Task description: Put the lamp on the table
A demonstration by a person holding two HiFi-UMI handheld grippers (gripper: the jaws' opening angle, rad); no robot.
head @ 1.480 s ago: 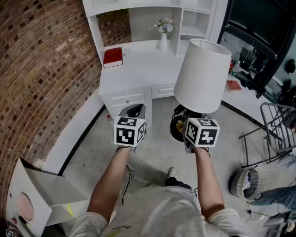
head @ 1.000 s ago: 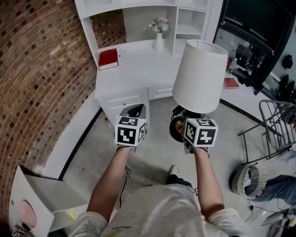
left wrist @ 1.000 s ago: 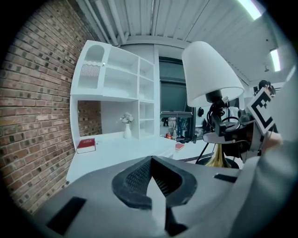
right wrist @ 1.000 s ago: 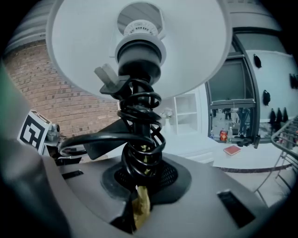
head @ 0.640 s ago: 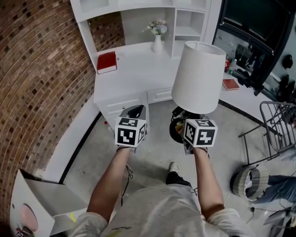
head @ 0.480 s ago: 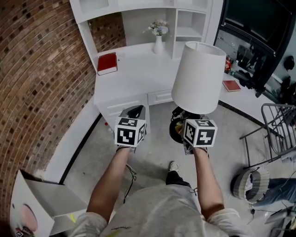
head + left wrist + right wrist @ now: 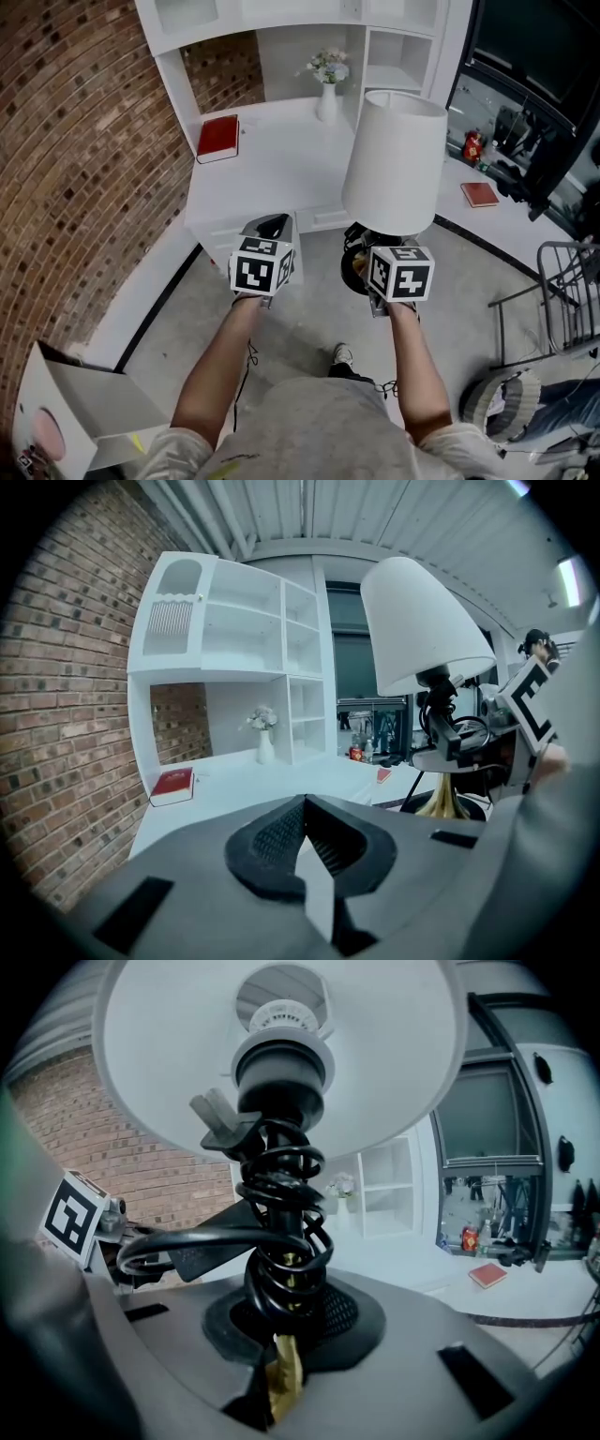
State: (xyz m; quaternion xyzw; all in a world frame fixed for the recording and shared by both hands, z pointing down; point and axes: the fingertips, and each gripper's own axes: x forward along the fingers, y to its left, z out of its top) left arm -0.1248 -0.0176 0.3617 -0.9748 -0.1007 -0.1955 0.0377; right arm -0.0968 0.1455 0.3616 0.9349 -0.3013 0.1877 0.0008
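Right tool clamps the lamp by its stem (left tool closed).

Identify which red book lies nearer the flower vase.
The left red book, on the white desk by the brick wall; the right red book lies farther off.

white-shaded lamp upright in the air, near white table

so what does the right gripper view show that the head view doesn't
Only the right gripper view: the right claw shut on the lamp's brass stem, with black cord coiled round it. Only the head view: the person's forearms, a shoe, the cardboard box. Both: the white shade, the white desk, the vase.
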